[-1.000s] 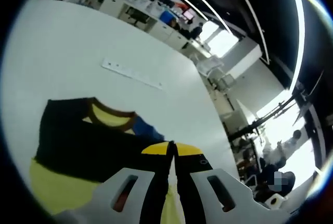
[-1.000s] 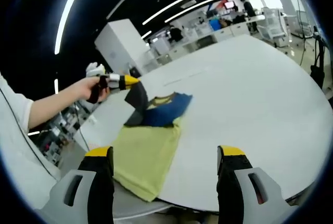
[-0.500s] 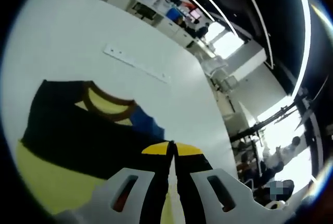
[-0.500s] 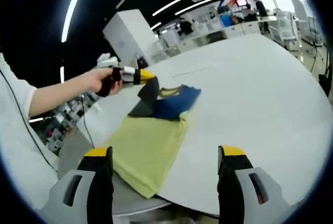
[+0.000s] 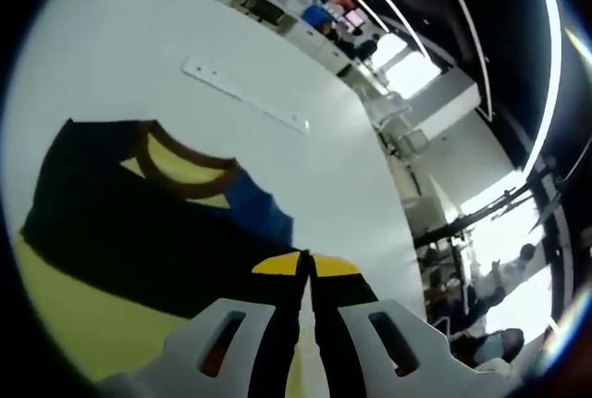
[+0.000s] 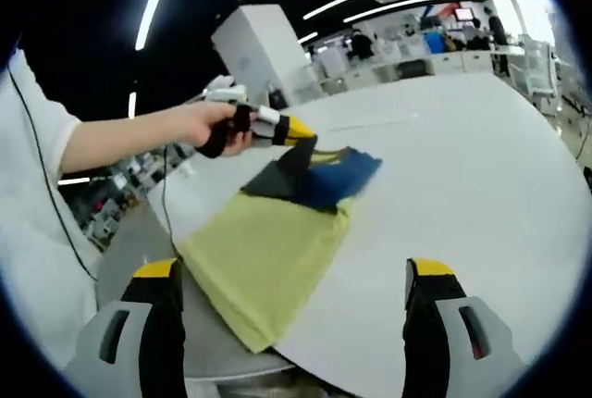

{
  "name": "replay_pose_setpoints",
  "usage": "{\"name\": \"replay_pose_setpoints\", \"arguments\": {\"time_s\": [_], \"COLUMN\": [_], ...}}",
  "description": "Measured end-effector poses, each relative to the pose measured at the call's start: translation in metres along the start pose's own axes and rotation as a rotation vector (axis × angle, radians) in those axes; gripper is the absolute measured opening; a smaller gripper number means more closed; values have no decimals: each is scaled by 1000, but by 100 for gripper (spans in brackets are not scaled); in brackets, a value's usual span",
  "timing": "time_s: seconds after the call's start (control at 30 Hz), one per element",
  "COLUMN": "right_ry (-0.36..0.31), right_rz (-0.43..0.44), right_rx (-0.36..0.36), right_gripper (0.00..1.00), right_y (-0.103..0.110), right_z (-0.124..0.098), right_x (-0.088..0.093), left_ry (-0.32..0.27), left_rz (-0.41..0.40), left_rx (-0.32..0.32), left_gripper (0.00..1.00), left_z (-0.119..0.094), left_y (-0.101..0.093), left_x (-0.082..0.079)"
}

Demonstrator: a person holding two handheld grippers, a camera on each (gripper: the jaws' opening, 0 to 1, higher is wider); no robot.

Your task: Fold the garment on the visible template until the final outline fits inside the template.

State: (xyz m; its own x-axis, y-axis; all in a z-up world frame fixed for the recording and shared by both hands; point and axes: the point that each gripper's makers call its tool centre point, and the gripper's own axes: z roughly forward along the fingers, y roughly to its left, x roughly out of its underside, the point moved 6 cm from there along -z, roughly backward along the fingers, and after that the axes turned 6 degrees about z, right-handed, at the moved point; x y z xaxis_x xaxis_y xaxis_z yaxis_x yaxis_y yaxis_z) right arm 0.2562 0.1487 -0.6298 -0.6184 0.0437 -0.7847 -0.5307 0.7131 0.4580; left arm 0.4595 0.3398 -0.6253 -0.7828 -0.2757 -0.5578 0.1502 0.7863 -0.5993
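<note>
Yellow-green fabric with a navy top, that's the garment (image 6: pixel 277 241), lying flat on the big white table (image 6: pixel 462 185), and in the right gripper view its yellow lower half runs right to the table's near edge, one corner hanging just over it. The navy shoulder part sits further in from that edge, a blue sleeve poking out toward the table's middle.

Over on the left gripper (image 6: pixel 298 131), seen from the right gripper view, a person's hand (image 6: pixel 208 128) is wrapped round the handle, and the yellow-tipped jaws are pressed together on a dark flap of the garment, lifting it up off the cloth below. Switch to the left gripper view and there it is again: left gripper (image 5: pixel 306 268) with both yellow tips meeting in a thin line, dark fabric pinched between them. Ahead of those jaws the garment (image 5: pixel 120 231) spreads out, brown collar (image 5: pixel 180 171) ringing a yellow neck opening, blue sleeve (image 5: pixel 259 213) to one side, navy band across, yellow below.

Beyond the collar, a thin pale strip (image 5: pixel 245 106) lies on the table (image 5: pixel 139 37), well apart from the cloth.

And the right gripper (image 6: pixel 301 278)? Jaws spread wide, black with yellow caps, nothing between them, hanging above the table's near edge with the yellow hem framed in the gap.

Background: desks and screens at the far side of the table, long ceiling light strips overhead.
</note>
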Motion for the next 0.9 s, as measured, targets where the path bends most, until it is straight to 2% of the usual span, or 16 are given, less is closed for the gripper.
{"name": "replay_pose_setpoints", "arguments": {"time_s": [0.17,0.4,0.9], "right_ry": [21,14,52], "right_rz": [-48,-58,-69], "right_rx": [-32,-53,-84], "right_gripper": [100,100,100], "right_y": [-2,-6,-12], "right_z": [4,9,20], "right_x": [0,-2,3], "left_ry": [17,22,52], "left_rz": [1,-30,-105], "left_rx": [-7,-11,-43], "left_gripper": [0,0,0], "left_z": [8,19,45], "left_y": [-4,-6,0], "left_x": [5,7,30]}}
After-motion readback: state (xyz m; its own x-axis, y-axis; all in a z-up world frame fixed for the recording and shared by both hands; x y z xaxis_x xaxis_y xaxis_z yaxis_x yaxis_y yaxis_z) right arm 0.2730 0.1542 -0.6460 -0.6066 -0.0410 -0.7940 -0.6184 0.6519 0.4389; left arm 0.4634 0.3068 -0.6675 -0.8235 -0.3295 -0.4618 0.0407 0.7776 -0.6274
